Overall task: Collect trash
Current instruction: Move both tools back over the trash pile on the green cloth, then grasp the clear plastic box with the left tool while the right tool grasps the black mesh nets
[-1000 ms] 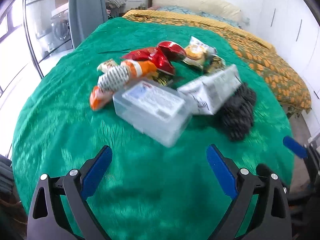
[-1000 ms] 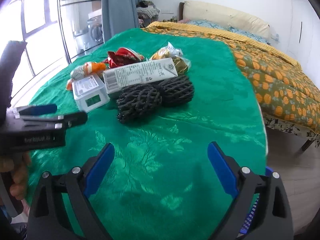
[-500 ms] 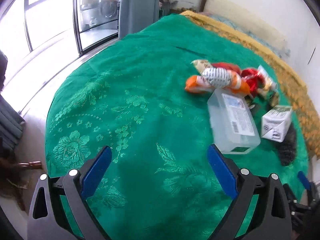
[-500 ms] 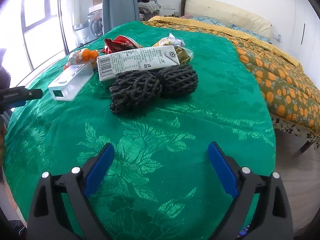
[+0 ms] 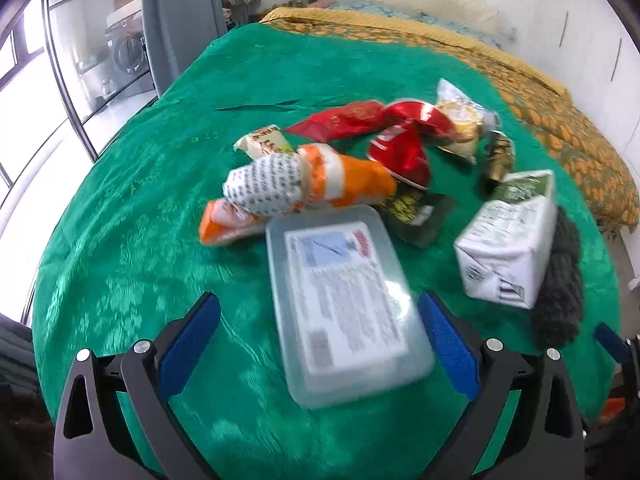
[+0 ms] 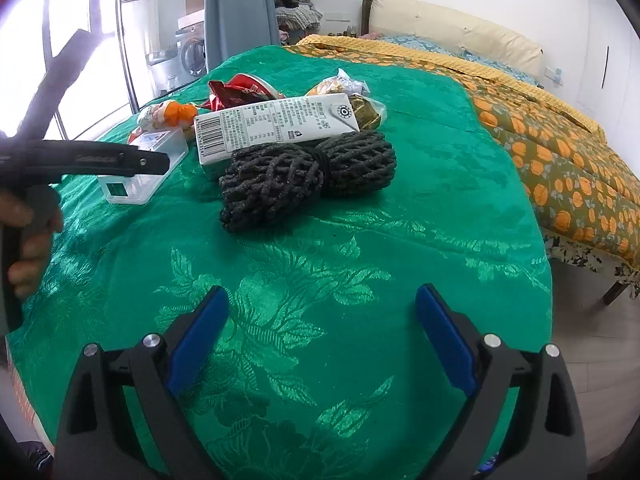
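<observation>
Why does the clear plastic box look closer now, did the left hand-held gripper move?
Yes. The left hand-held gripper has swung right, back toward the pile: the clear plastic box now sits between its fingers, not off to the right.

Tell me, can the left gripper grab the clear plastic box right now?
Probably yes. The left gripper is open, and the clear plastic box lies straight ahead between its fingers with nothing on top or in front.

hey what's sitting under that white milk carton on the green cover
The milk carton leans on the black foam netting, its barcode end lower, near the green cover. Behind it lie snack wrappers. What's directly beneath its middle is covered.
</observation>
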`<state>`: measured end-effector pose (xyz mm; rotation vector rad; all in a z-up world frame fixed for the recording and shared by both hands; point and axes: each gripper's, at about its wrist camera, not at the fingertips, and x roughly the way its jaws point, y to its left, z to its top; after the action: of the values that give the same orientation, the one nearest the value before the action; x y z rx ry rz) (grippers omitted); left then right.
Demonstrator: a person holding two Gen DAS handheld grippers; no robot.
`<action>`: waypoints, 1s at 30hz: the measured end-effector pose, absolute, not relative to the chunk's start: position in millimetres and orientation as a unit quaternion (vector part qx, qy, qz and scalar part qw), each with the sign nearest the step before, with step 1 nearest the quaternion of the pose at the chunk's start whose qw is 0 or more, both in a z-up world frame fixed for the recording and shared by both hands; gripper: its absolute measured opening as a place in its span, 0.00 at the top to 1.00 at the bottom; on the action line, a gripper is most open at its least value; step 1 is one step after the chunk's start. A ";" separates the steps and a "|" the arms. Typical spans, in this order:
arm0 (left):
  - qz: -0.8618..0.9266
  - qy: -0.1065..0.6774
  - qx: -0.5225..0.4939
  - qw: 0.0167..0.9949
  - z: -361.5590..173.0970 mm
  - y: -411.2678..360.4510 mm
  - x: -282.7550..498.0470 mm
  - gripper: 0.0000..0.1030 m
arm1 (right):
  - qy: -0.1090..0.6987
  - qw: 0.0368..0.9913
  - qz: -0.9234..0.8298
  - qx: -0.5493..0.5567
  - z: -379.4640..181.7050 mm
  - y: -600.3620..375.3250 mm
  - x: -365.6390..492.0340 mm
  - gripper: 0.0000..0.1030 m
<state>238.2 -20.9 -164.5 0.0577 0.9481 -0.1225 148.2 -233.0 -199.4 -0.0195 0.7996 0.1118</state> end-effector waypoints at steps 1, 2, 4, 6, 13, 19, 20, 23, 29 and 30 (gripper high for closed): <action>-0.062 0.457 0.026 0.887 -164.7 -19.3 238.9 0.08 | 0.389 0.920 0.055 -0.008 -199.6 -233.4 147.8 0.11; -0.070 0.457 0.022 0.886 -164.4 -18.0 239.3 0.12 | 0.390 0.919 0.055 -0.007 -199.7 -234.1 147.8 0.11; -0.088 0.458 0.018 0.885 -162.2 -16.5 233.9 0.35 | 0.390 0.919 0.056 -0.002 -200.1 -235.4 147.6 0.11; -0.089 0.453 0.025 0.887 -158.7 -16.2 225.6 0.39 | 0.391 0.919 0.055 0.002 -200.3 -236.8 146.8 0.11; -0.128 0.448 0.003 0.885 -159.0 -14.6 163.5 0.38 | 0.390 0.919 0.057 0.012 -200.5 -240.4 145.8 0.11; -0.112 0.451 0.022 0.885 -172.9 -19.5 165.9 0.18 | 0.397 0.916 0.061 0.018 -201.0 -242.4 147.0 0.11; -0.110 0.449 0.028 0.886 -174.1 -20.8 166.7 0.18 | 0.397 0.916 0.062 0.018 -200.9 -243.3 146.3 0.11; -0.106 0.440 0.054 0.890 -177.2 -25.0 163.4 0.16 | 0.396 0.916 0.059 0.036 -199.0 -246.7 145.0 0.11; -0.102 0.440 0.052 0.891 -178.3 -25.0 165.3 0.15 | 0.401 0.906 0.073 0.110 -175.9 -239.6 182.5 0.11; -0.104 0.439 0.049 0.891 -178.1 -23.9 165.2 0.15 | 0.402 0.904 0.072 0.122 -173.0 -238.7 190.3 0.11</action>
<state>165.2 -23.9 -178.1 0.1020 0.9122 -0.2154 190.3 -238.7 -173.0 0.2519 0.8315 0.1488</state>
